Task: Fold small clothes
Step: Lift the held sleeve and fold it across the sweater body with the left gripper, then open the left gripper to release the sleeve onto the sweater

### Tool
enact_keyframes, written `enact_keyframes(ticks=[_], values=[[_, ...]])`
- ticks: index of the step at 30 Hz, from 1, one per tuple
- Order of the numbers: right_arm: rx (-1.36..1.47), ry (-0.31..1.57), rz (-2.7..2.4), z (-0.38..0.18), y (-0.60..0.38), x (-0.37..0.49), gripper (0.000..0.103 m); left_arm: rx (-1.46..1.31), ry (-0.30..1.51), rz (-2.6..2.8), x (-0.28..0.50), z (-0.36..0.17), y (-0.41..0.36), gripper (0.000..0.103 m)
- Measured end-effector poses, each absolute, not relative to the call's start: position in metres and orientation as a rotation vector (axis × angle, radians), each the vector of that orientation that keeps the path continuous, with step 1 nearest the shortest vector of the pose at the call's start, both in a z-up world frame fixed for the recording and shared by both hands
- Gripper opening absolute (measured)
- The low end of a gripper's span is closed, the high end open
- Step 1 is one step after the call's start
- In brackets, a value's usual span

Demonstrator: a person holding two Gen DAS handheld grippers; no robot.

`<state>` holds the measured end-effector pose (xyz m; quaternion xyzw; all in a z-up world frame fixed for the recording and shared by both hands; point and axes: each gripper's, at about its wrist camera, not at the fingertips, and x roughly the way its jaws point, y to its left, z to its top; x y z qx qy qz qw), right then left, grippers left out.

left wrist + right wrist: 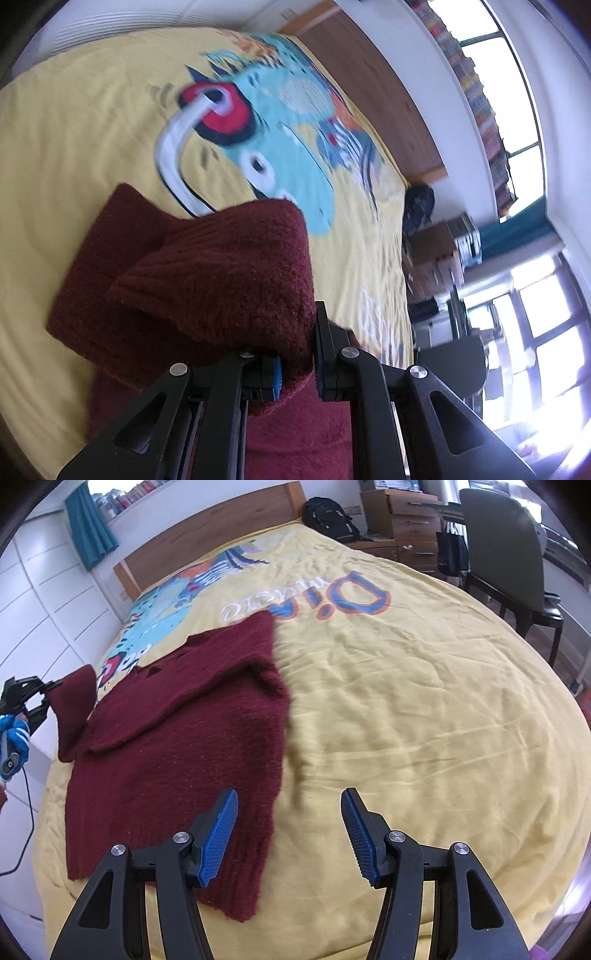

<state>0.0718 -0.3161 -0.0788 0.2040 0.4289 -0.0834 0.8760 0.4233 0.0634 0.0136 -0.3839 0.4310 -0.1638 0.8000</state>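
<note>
- The maroon sweater [177,738] is a thick, fuzzy knit in dark wine red, with ribbing along its hem and cuff.
- It lies on the bed [406,720], on the yellow bedspread, towards the bed's left half in the right wrist view; its body is spread flat, with one sleeve folded diagonally across the chest.
- The other sleeve [72,709] is lifted off the bed at the left edge, stretched out to the left gripper [48,690].
- In the left wrist view the left gripper's [297,363] jaws are clamped on a bunched fold of the sleeve's [207,273] knit, which fills the space between the blue pads.
- The right gripper [290,836] hovers over the sweater's near right edge; its jaws stand apart with nothing between them, and its left finger [218,843] overlaps the cloth in the view.
- The bedspread carries a cartoon print [159,627] in turquoise, red and orange; the left wrist view shows it blurred.
- Large blue letters outlined in orange [347,594], upside down from here, begin "Di"; the rest is covered by the sweater. White script [243,607] beside them cannot be read with certainty.
- A black backpack [328,517] sits by the wooden headboard [207,542].
</note>
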Motion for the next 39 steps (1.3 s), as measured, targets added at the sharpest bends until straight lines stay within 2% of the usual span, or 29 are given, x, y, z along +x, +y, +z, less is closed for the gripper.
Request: enact_keyframes(ticks=[14,21,30,33,37,39], values=[[0.468,0.896,-0.218,-0.089,-0.34,0.05,0.06,-0.597,1.094,-0.506,0.38,-0.022,-0.083,0.01],[0.475,0.904,-0.209,-0.096,-0.34,0.052,0.06,-0.539,1.173,-0.499,0.356,-0.053,-0.109,0.01],[0.478,0.901,-0.21,-0.096,-0.342,0.052,0.06,-0.452,1.211,-0.466,0.348,-0.068,-0.125,0.011],[0.48,0.897,-0.215,-0.095,-0.344,0.052,0.06,-0.499,1.212,-0.477,0.345,-0.07,-0.112,0.019],[0.479,0.894,-0.213,-0.096,-0.345,0.054,0.06,-0.547,1.195,-0.475,0.341,-0.061,-0.091,0.04],[0.475,0.894,-0.211,-0.095,-0.345,0.054,0.06,-0.564,1.185,-0.459,0.342,-0.057,-0.079,0.042]])
